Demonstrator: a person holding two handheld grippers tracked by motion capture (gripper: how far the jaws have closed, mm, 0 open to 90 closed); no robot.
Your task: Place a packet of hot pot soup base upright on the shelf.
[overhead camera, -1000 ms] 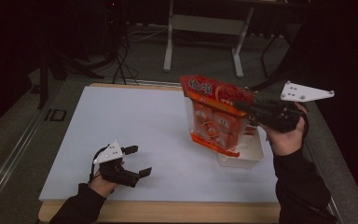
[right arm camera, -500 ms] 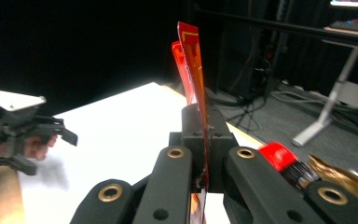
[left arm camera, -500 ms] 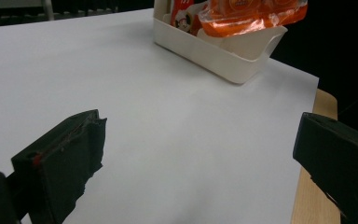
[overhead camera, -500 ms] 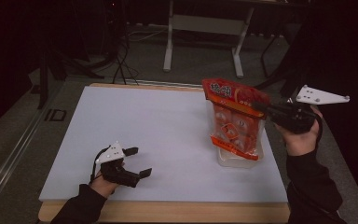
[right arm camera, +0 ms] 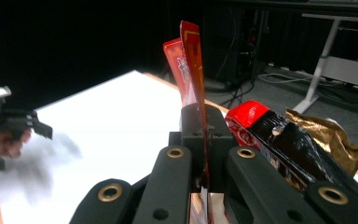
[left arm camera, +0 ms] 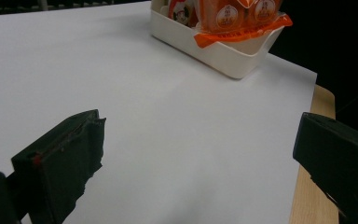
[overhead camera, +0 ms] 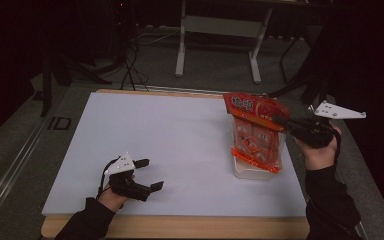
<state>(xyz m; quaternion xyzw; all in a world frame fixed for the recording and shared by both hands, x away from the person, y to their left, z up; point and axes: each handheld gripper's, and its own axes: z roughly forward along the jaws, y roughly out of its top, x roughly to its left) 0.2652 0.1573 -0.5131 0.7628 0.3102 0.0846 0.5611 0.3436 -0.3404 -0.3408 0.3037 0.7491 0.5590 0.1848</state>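
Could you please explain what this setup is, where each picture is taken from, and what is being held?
There is no robot arm here: a person sits at a table covered with a white sheet and holds a two-jaw hand tool in each hand. The high view looks down from above the person's side. The other two pictures come from small cameras riding on the tools, looking along their black jaws.

The left gripper rests low on the sheet, jaws apart, holding nothing. The right gripper is clamped on the top edge of an orange-red snack bag, which hangs into a white plastic tub near the table's right side. In the right gripper view the bag's thin sealed edge stands between the closed jaws.
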